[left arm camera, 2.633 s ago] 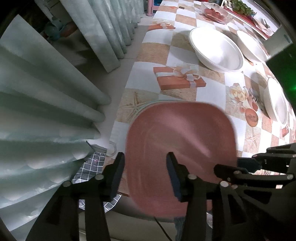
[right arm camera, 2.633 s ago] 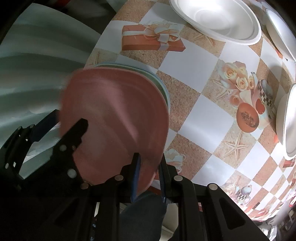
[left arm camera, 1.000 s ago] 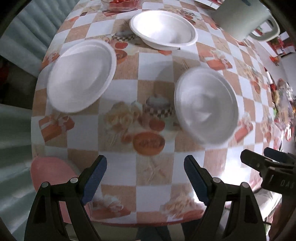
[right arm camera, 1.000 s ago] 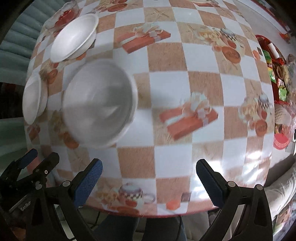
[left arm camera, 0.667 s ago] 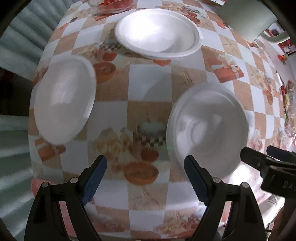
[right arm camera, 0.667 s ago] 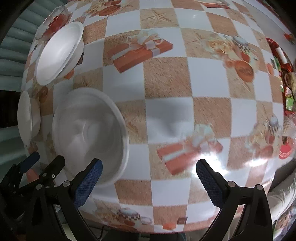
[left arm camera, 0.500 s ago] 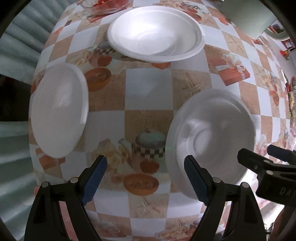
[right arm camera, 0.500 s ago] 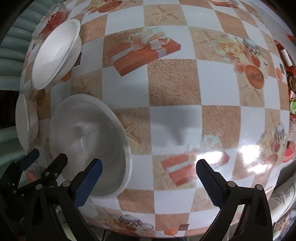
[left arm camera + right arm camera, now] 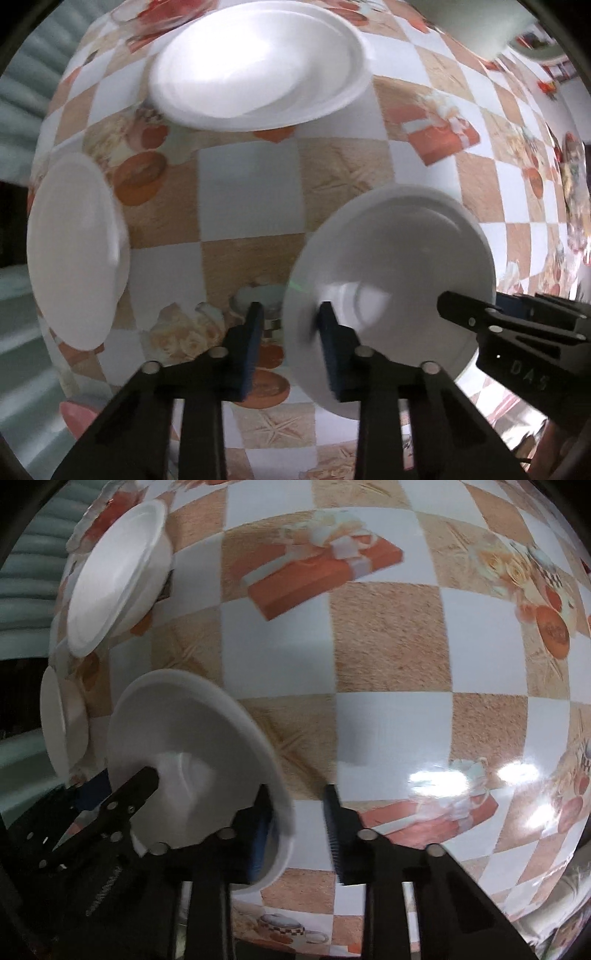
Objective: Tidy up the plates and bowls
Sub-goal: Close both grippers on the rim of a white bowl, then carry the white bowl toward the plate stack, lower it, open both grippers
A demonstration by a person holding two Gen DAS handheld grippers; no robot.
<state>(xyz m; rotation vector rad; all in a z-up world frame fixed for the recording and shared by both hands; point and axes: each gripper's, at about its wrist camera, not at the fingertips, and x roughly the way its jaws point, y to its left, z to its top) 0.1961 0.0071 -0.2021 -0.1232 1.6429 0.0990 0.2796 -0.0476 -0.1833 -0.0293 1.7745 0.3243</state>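
Observation:
Three white foam bowls sit on the checked tablecloth [image 9: 251, 192]. The nearest bowl [image 9: 391, 280] is framed by both grippers on opposite sides. My left gripper [image 9: 290, 325] is closing over its left rim, with one finger inside and the other outside. A sliver of cloth still shows beside the outer pad. My right gripper [image 9: 297, 812] is closing over the far side of the same bowl [image 9: 184, 760], whose rim stands between the jaws with a gap at the outer finger. The two other bowls [image 9: 258, 62] [image 9: 74, 251] lie beyond.
A pink plate [image 9: 77, 413] peeks out at the table's near left corner. A glass dish with red contents [image 9: 159, 14] stands at the far edge by pale curtains. The table's edge runs close below both grippers.
The pink plate held earlier lies on the table. Both grippers swung to the bowls, sank toward the nearest one, and their wide jaws narrowed around its rim.

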